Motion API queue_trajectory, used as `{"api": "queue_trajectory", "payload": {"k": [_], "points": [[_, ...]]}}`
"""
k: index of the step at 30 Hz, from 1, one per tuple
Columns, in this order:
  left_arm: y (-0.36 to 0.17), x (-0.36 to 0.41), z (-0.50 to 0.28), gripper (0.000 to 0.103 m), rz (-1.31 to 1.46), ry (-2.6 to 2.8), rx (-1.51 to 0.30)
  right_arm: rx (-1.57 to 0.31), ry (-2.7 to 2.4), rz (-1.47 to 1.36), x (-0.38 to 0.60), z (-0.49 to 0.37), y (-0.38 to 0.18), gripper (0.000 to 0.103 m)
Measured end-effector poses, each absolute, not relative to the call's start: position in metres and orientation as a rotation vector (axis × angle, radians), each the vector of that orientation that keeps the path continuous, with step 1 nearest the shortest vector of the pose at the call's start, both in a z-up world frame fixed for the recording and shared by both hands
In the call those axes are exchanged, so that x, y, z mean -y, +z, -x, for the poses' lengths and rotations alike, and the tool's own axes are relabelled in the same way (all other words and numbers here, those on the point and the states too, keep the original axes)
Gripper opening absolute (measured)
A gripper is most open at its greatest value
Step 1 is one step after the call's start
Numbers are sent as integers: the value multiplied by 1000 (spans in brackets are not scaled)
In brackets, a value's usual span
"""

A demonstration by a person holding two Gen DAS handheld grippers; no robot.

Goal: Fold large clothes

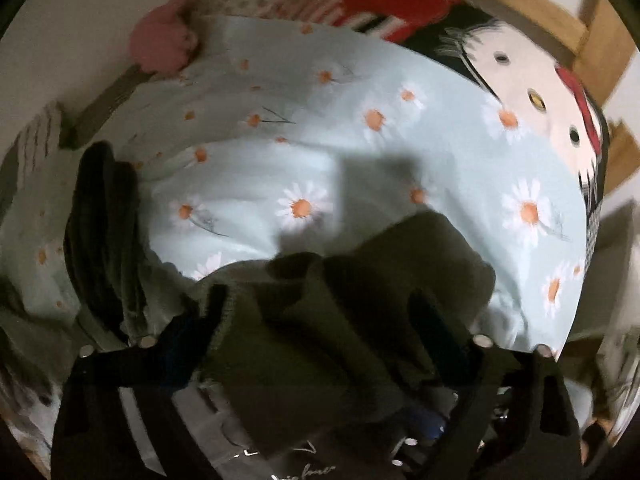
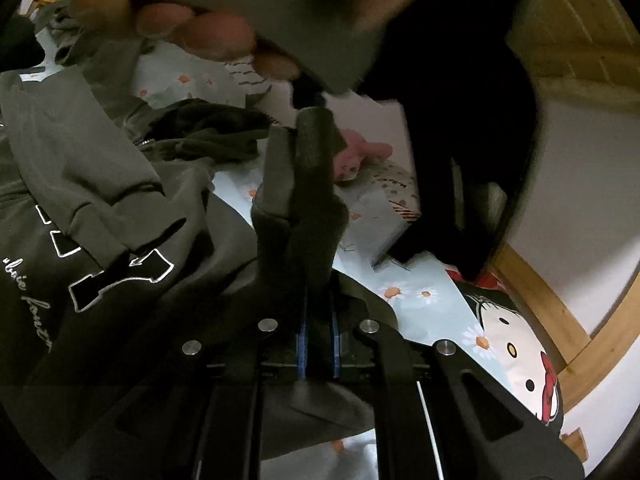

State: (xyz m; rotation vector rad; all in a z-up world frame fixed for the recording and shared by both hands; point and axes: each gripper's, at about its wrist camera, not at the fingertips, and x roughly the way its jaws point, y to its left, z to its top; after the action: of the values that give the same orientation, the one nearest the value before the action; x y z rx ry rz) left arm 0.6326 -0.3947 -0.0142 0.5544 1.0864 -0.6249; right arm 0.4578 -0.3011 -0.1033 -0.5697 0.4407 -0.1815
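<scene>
Jaws on the right gripper (image 2: 316,184) are pinched together on a fold of the olive-green hoodie (image 2: 100,184), the cloth rising between the pads. Those of the left gripper (image 1: 316,316) stand wide apart, with a bunched part of the same garment lying between and over them, not clamped. The hoodie sits in a rumpled heap on the daisy-print bedsheet (image 1: 400,152), its black lettered print turned up in the right wrist view and a sleeve draped across it. A Hello Kitty pillow (image 1: 536,92) lies at the sheet's far edge, a pink plush toy (image 1: 164,44) near another corner.

The step appears to be lifting the garment to spread it flat. To do it well, the left gripper should close on a single edge, a hem or shoulder seam rather than the bulk, well apart from the right gripper's hold. Then both should raise and draw the cloth taut so the sleeve falls free before it is laid on the bedsheet.
</scene>
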Motion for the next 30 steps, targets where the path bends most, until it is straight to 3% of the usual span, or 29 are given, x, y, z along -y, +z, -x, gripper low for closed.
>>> {"api": "queue_trajectory", "payload": {"k": [5,8,16,23,24,25,27,30], "points": [[14,354,-632,89,-344,-593,-989,-438,-194,582,300,-455,-110,9],[17,319,-627,95,-207,-570,-977,-429,-207,554,305,-453,-108,9],[-72,243,-618,95,378,-681,-1310,-388,-209,476,309,-445,-98,9],[-116,233,-633,95,789,-774,-1398,-290,-163,467,301,-423,-89,9],[-114,233,-636,89,812,-784,-1388,-276,-152,474,299,-420,-88,9],[-110,233,-641,58,824,-809,-1363,-267,-141,491,294,-417,-87,9],[-101,234,-645,19,800,-821,-1355,-265,-124,524,285,-415,-90,9],[-82,225,-647,18,759,-801,-1288,-259,-99,562,266,-415,-94,9]]}}
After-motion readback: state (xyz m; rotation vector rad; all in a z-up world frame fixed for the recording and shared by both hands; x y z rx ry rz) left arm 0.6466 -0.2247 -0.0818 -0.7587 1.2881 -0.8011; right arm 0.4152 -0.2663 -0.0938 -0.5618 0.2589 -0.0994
